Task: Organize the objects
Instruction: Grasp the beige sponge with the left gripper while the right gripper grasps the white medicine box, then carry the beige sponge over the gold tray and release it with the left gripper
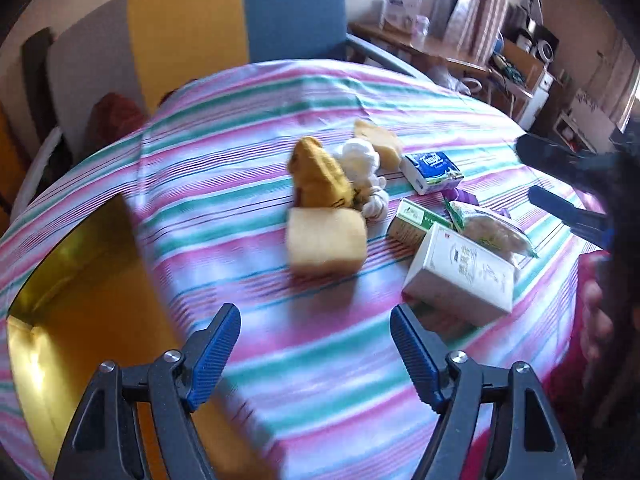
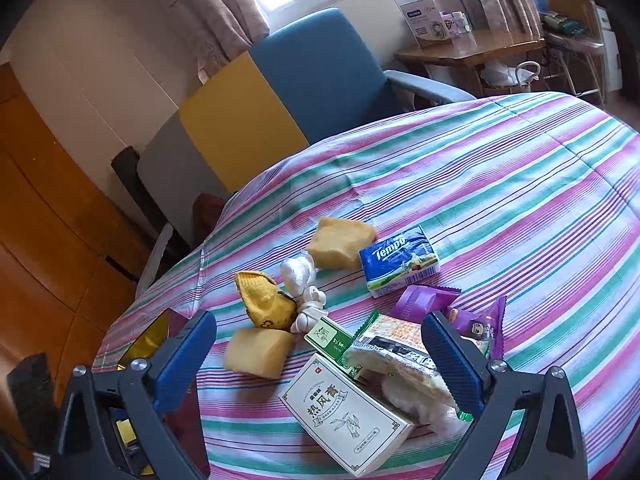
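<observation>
Both the left gripper [image 1: 316, 354] and right gripper [image 2: 320, 360] hang released over the striped desk [image 2: 520, 200], clutter mid-frame.

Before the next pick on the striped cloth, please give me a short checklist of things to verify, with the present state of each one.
1. Left gripper open and empty: ok, jaws wide, nothing between them.
2. Right gripper open and empty: ok; the white box and the snack packet lie beyond the fingers, not gripped.
3. Nearest sponge block free to take: ok, it lies alone on the striped cloth.
4. Gold-lined box open to receive things: ok, inside bare where seen.
5. Left wrist view sharp enough for aiming: not ok, it is blurred.
6. Yellow sock apart from the white knotted cloth: not ok, they touch.
</observation>
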Tool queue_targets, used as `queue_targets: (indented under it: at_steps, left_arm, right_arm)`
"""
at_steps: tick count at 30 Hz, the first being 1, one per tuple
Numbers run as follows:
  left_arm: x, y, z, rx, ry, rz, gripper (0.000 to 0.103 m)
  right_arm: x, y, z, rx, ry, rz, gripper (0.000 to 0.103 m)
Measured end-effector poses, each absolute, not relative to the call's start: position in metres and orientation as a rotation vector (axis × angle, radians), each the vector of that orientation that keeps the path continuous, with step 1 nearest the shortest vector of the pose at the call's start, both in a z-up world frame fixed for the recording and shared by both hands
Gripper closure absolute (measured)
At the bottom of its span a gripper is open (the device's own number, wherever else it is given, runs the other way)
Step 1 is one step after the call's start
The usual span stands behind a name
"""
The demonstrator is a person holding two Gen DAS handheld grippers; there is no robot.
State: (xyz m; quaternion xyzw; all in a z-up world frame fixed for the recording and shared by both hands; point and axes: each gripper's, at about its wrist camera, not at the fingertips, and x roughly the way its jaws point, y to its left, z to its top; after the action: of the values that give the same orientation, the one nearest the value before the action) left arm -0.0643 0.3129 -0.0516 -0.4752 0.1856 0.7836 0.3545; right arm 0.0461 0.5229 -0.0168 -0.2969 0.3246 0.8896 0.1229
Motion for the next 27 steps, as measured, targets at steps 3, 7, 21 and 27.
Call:
queue_targets:
  at_steps: [3,7,21,27]
  left_arm:
    - [-0.075,0.337,-0.068,-1.241,0.540,2.025,0.020]
    - [-0.090,0.357,-0.085,-1.277,0.580,2.027,0.018]
    - [-0.085,0.347,-0.090,-1.286,0.483,2.029,0.042]
    - [-0.057,0.313,-0.070,-1.251,0.437,2.042,0.042]
  right_arm:
    - [0.045,0.522,-0.017,-0.870,0.961,2.607,0.000]
    - [0.042,0.522,-0.019,-0.882,0.981,2.617,0.000]
    - [0.026,0.512,-0.028,-1.042,0.915,2.630,0.000]
    - [0.017,0.502,-0.037,-1.168,0.861,2.638,0.000]
